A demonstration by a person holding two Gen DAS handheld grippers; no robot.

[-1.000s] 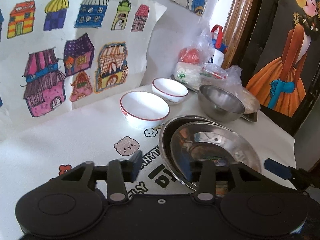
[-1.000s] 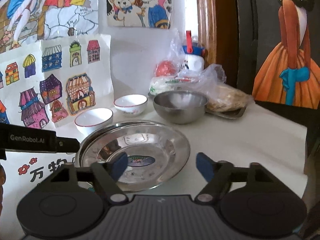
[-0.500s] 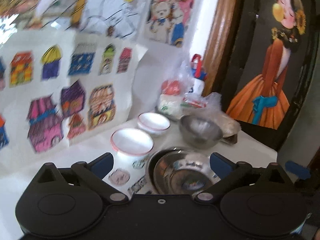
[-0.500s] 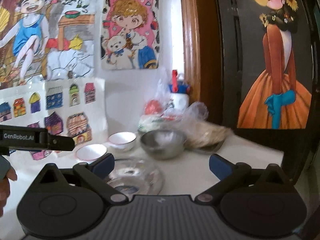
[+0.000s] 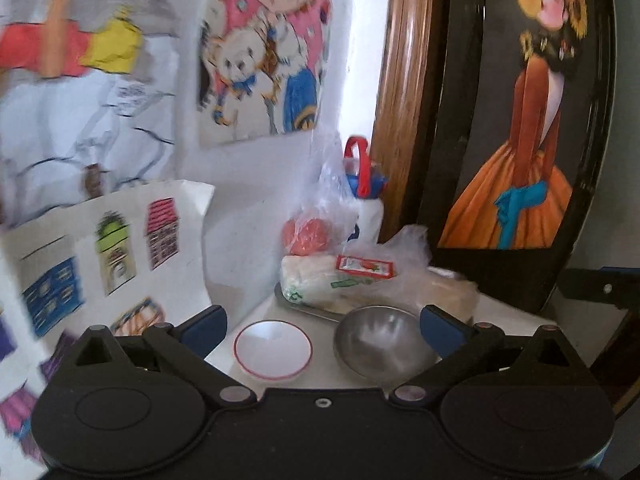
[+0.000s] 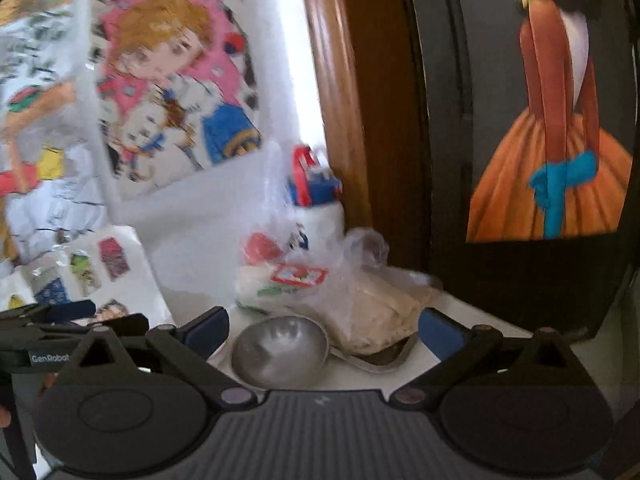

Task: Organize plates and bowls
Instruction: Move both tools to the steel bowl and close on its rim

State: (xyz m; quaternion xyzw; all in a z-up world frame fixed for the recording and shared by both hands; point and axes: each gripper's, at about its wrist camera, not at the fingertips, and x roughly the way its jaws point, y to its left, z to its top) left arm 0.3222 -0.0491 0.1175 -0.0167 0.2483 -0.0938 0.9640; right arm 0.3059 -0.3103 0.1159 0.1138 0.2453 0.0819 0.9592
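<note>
a white table sits against a wall hung with children's drawings, beside a wooden frame and a painted girl in an orange dress. the left gripper hangs above it with fingers spread wide, empty; the right gripper is likewise spread and empty. between the left fingers lie a white red-rimmed bowl and, just beside it, a steel bowl, both upright, mouths up. the right view shows only the steel bowl, touching a metal tray of bagged food; the white bowl is out of its sight. the left gripper's side shows at that view's left edge.
</note>
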